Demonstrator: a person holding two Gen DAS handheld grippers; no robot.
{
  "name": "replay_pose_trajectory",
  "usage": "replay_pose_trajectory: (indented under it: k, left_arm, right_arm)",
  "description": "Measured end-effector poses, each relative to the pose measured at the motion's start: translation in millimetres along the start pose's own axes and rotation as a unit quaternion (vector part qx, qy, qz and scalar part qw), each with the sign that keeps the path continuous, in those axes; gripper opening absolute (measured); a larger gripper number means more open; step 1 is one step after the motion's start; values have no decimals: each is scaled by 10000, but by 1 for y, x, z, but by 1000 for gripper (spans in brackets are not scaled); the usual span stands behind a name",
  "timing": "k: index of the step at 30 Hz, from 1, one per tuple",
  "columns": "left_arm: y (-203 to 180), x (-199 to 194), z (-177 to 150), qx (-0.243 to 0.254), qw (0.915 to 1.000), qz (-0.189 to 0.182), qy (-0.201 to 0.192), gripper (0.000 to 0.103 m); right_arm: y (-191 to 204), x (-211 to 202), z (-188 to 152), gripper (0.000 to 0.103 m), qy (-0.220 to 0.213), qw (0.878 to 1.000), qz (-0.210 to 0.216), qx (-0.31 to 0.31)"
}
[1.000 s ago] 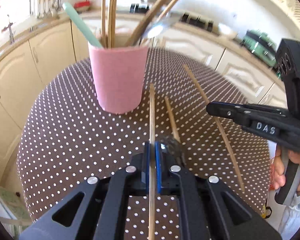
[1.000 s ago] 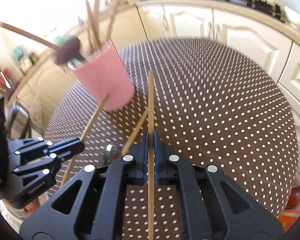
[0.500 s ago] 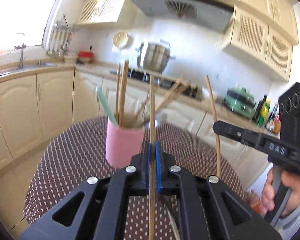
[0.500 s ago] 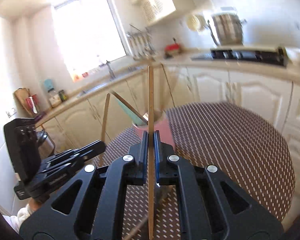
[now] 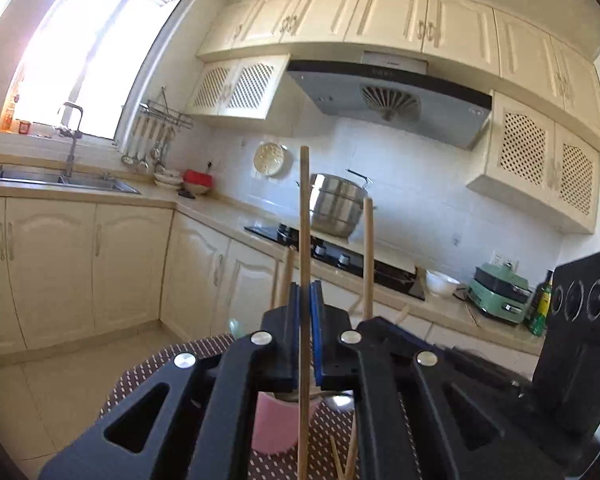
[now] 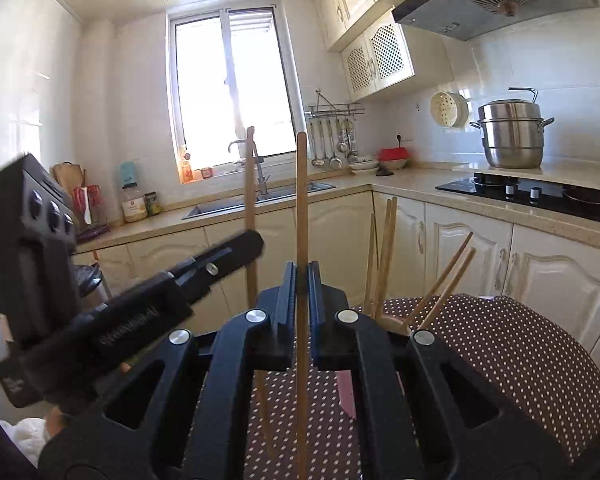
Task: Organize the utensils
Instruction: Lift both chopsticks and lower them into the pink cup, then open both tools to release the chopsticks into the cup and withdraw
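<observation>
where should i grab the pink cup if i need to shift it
Probably across its round body, low down, coming in level from the side: the pink cup stands upright and chopsticks stick out of its top, blocking any approach from above.

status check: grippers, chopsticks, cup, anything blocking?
Left gripper, right gripper: jaws each shut on an upright chopstick. Pink cup just below, already holding sticks. Path clear.

no legible text, hood [image 5: 388, 92] lettering perhaps blurred
</observation>
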State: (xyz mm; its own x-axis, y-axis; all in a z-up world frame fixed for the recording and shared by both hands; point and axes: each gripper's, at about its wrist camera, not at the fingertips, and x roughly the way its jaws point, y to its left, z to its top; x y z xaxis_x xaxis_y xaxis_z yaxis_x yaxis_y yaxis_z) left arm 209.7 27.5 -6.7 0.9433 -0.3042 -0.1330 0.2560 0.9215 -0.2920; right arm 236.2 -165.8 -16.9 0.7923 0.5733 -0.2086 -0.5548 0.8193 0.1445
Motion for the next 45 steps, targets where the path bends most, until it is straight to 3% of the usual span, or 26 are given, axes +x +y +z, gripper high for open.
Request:
replay_pose_trajectory:
  k: [8, 18, 32, 33, 36, 45]
  left_arm:
    - [6, 42, 17, -169, 9992, 100, -336, 5]
    - [-1, 66, 25, -61, 9960, 215, -869, 5]
    - [1, 100, -3, -96, 9993, 175, -318, 7]
    - [1, 101, -3, -84, 9994, 201, -287, 9]
    - [3, 99, -5, -69, 9994, 243, -221, 34]
    - [8, 94, -4, -112, 9994, 327, -14, 45]
  right_arm:
    - [-18, 21, 20, 6, -674, 9972, -328, -21]
    - [-36, 31, 27, 6, -1149, 9921, -504, 80]
    - [-40, 38, 23, 6, -1021, 9919, -721, -235]
    - [-41, 38, 23, 6, -1013, 9919, -729, -231]
    - [-45, 37, 23, 7, -992, 9920, -759, -190]
    - [-45, 32, 20, 7, -906, 9917, -889, -216]
